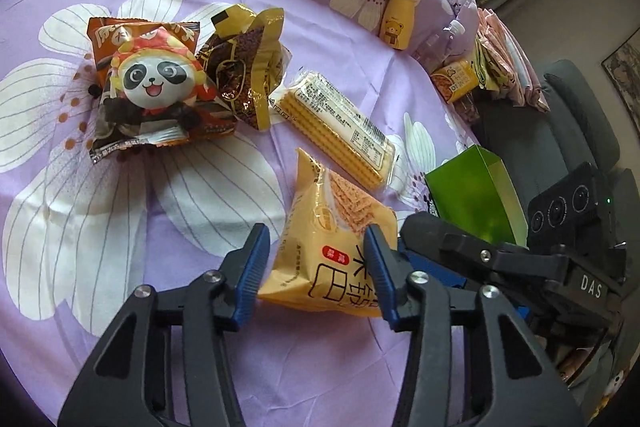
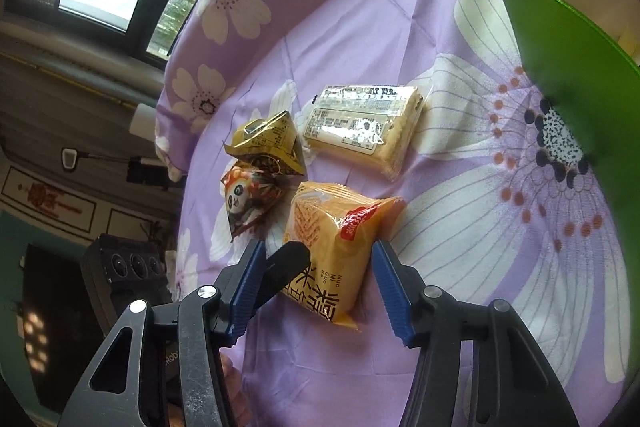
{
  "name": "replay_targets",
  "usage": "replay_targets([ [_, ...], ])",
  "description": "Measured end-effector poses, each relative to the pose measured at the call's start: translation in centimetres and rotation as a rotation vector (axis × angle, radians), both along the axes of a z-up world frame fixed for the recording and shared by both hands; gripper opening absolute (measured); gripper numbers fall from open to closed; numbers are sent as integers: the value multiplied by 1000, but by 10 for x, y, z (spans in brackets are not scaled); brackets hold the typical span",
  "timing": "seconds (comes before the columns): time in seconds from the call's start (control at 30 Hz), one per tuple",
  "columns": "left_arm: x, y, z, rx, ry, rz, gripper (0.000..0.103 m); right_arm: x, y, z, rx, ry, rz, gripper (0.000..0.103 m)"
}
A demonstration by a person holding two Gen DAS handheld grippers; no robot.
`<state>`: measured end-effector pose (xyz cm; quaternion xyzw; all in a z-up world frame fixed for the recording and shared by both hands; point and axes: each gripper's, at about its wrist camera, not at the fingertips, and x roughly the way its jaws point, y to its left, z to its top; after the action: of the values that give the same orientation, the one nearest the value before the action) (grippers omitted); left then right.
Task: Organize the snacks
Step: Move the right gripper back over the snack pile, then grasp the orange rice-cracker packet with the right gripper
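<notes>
Orange-yellow crinkly wafer snack packet point(image 1: 332, 247) lies on the lilac flowered bedsheet point(image 1: 160, 227) with its long axis running away from the left gripper point(image 1: 316, 267), near end between the blue pads, which press its sides: clamped. From the right wrist, the same packet point(image 2: 340, 247) sits between the right gripper point(image 2: 320, 287) fingers, skewed; one pad touches its edge, the other shows a gap, so grip uncertain. Green open cardboard box point(image 2: 568, 39) stands to the right, nearer this hand.

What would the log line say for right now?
left gripper: jaws pressing yellow packet | right gripper: jaws around same packet, grip unclear | green box: open, nearby
</notes>
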<state>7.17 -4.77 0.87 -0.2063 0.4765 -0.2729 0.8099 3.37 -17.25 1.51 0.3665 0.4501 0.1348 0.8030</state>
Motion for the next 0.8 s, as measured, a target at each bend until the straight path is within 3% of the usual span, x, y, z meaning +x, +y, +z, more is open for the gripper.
replay_targets([
  [0.17, -7, 0, 1, -14, 4, -7, 35, 2, 7, -4, -36, -1, 5, 41],
  [0.43, -23, -1, 7, -21, 5, -9, 33, -4, 10, 3, -67, -36, 31, 41],
  [0.6, -35, -8, 10, 43, -25, -5, 34, -10, 20, 7, -130, -44, 48, 41],
  [0.8, -39, -5, 9, 38, -4, -7, 34, -14, 25, 9, -144, -45, 68, 41],
])
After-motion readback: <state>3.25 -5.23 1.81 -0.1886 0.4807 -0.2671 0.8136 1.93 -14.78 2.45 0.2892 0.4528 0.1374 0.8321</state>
